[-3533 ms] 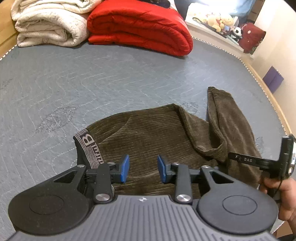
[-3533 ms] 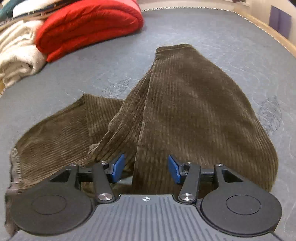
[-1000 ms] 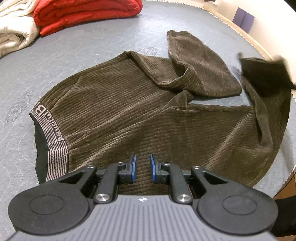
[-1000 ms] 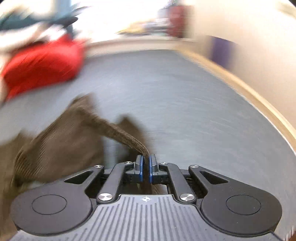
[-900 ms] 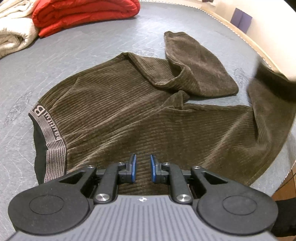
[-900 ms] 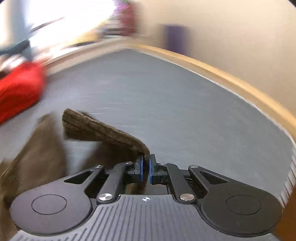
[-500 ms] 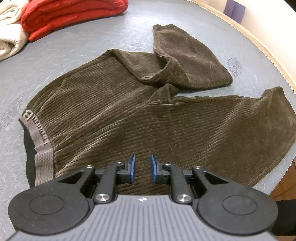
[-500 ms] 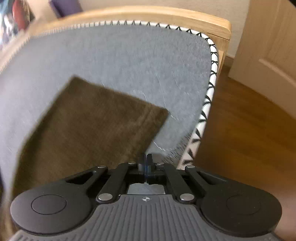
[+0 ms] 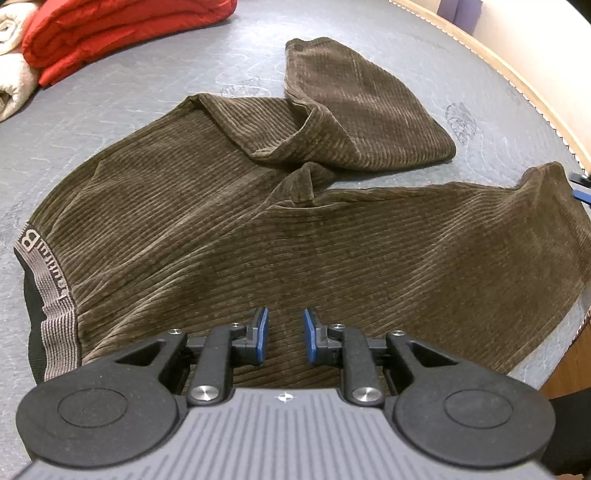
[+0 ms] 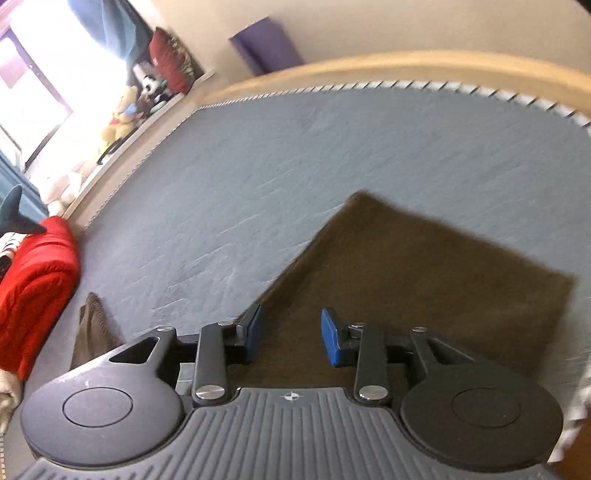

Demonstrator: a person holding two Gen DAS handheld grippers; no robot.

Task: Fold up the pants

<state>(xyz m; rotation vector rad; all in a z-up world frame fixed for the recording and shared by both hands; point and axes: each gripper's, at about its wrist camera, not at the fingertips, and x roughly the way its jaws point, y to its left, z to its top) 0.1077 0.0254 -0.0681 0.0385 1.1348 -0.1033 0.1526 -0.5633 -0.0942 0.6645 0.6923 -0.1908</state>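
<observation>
At the far left of the left wrist view, a cream blanket [image 9: 13, 86] and a folded red blanket [image 9: 122, 27] lie on the grey mattress [image 9: 110, 107]. The brown corduroy pants [image 9: 258, 221] are spread flat on the mattress, waistband [image 9: 48, 280] to the left, one leg folded back toward the top, the other stretched right to the bed's edge. The left gripper [image 9: 284, 338] hovers above the fabric, its jaws slightly apart and empty. The right gripper [image 10: 291, 336], its jaws just opened, stands wider over the leg end, pads off the cloth.
</observation>
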